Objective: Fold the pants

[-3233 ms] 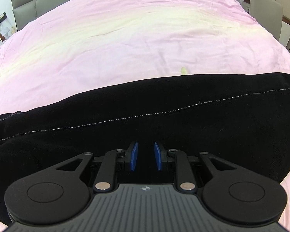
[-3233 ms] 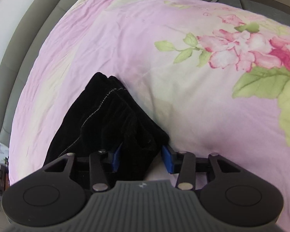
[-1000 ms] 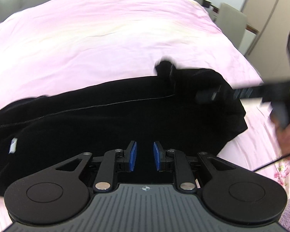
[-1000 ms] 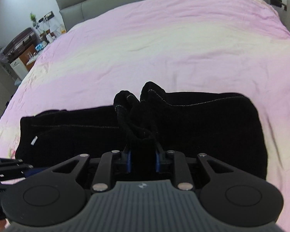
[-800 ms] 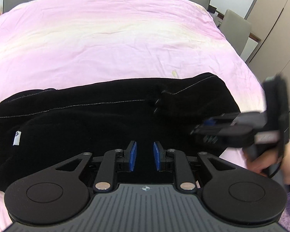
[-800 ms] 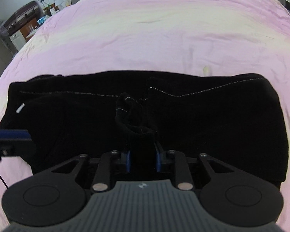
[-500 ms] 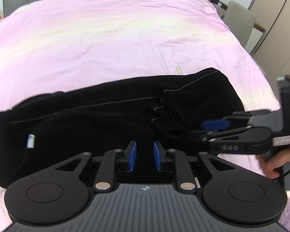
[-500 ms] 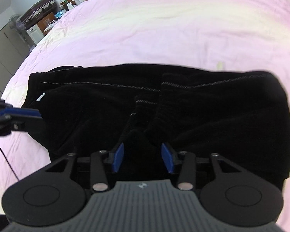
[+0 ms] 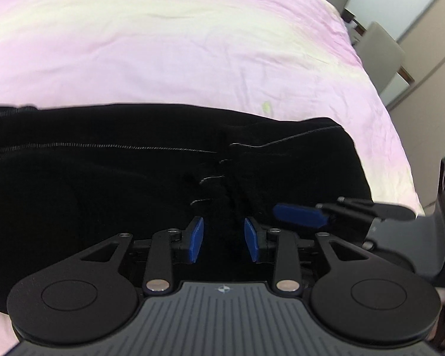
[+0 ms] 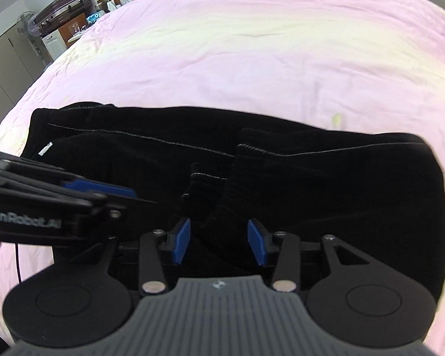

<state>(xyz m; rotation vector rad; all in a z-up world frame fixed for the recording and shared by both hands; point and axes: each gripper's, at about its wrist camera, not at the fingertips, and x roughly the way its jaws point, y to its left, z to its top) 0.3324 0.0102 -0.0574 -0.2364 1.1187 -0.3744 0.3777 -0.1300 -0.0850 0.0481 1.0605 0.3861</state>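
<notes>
**A:** Where are the pants?

**B:** The black pants (image 10: pixel 326 190) lie folded across the near part of the pink bedspread (image 10: pixel 252 53), in a long band running from nine o'clock to three o'clock in both wrist views. A pale stitched seam runs along the top layer, and a bunched fold sits at the middle, just ahead of both sets of fingers. A small white tag shows at the nine o'clock end.

**A:** And the left gripper?

**B:** The left gripper (image 9: pixel 224 241) points down at the cloth with its jaws opening; black fabric lies between the blue pads, but they stand clear of it, so it has let go.

**A:** The right one?

**B:** The right gripper (image 10: pixel 219 241) is likewise released, its pads spread with the bunched fold between them, not pressed.

**A:** Anything farther out?

**B:** In the right wrist view, a suitcase (image 10: pixel 65 3) and a fan (image 10: pixel 26 26) at eleven o'clock. In the left wrist view, a grey chair (image 9: pixel 379 53) at two o'clock.
</notes>
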